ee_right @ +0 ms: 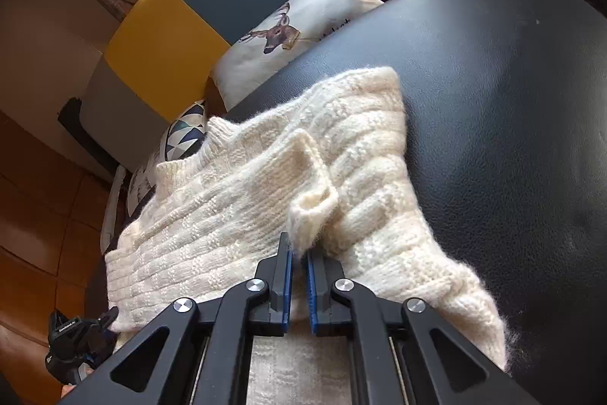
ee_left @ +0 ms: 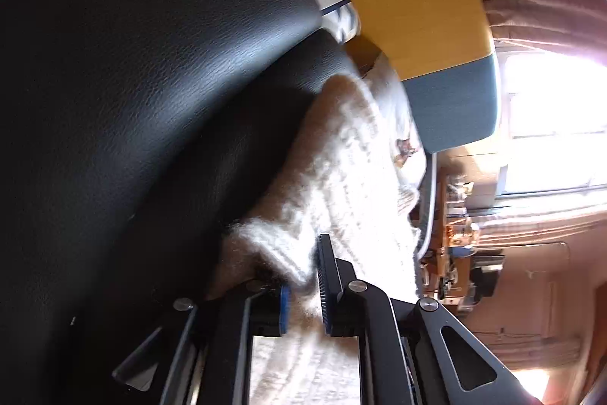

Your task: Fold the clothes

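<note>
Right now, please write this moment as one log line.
step: folding sweater | left gripper: shut on sweater | right gripper: shut on sweater | surface: black seat

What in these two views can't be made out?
- Left view: the sweater's far part, hidden by its own bunched knit.
- Right view: the sweater's near hem, cut off behind the right gripper.
- Right view: the left gripper, only partly seen at the edge.
- Both views: shelf clutter, too small.
</note>
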